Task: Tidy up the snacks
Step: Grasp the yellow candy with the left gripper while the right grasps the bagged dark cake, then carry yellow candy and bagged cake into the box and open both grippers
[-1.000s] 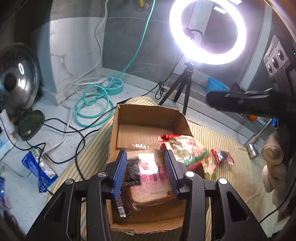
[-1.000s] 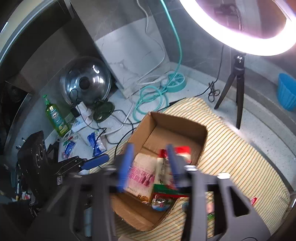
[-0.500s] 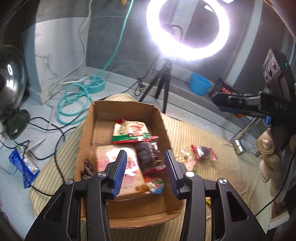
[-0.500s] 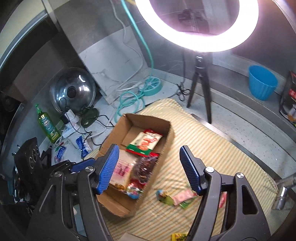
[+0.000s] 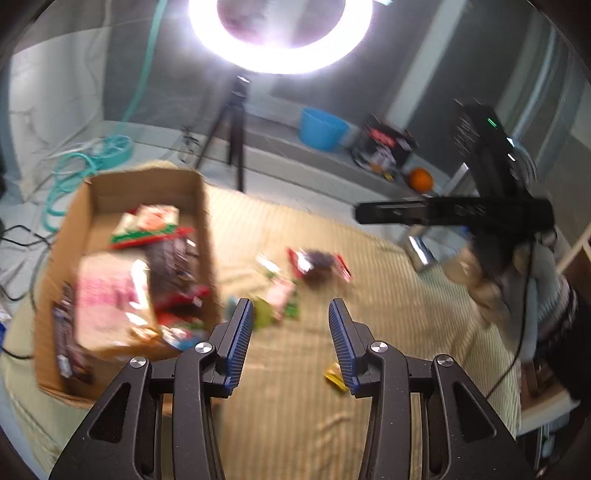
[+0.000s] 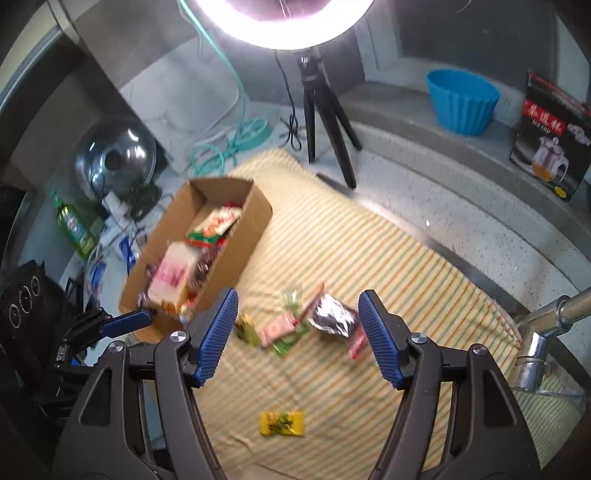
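Care matters: with both claws spread and empty, the right claw (image 6: pixel 297 334) should straddle the foil snack packet (image 6: pixel 334 317) squarely before carrying it left to the cardboard box (image 6: pixel 236 247).

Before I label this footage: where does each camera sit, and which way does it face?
Left wrist: on the left gripper, facing down over the striped cloth; the right gripper crosses at right.
Right wrist: on the right gripper, facing down at loose snacks; the left gripper's tip shows.
Shared: cardboard box, ring light.
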Action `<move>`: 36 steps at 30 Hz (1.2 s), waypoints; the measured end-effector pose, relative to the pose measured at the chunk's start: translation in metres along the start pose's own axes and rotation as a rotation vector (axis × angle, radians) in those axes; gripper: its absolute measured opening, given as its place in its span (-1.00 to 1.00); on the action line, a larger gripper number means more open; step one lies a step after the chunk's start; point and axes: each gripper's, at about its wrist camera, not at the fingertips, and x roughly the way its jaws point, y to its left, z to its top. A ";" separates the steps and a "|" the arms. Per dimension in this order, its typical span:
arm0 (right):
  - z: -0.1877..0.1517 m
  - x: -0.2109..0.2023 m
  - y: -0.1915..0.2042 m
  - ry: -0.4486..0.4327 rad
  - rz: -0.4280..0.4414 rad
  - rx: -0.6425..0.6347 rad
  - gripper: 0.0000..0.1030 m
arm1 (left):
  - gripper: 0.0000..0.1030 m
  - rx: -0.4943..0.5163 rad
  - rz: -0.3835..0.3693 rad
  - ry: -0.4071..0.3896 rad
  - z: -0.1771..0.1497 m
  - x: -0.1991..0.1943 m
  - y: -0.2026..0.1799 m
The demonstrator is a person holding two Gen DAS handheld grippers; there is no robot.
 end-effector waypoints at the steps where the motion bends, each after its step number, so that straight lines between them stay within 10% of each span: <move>1: -0.003 0.004 -0.003 0.022 0.005 -0.025 0.37 | -0.21 0.009 -0.018 0.012 -0.004 0.004 -0.005; 13: -0.019 0.039 -0.021 0.160 0.015 -0.269 0.55 | -0.21 0.221 -0.006 0.185 -0.055 0.068 -0.047; 32: -0.011 0.108 0.004 0.255 -0.008 -0.508 0.55 | -0.42 0.345 -0.020 0.179 -0.054 0.098 -0.057; 36: -0.015 0.113 -0.001 0.272 -0.014 -0.494 0.10 | -0.61 0.287 -0.016 0.167 -0.052 0.096 -0.049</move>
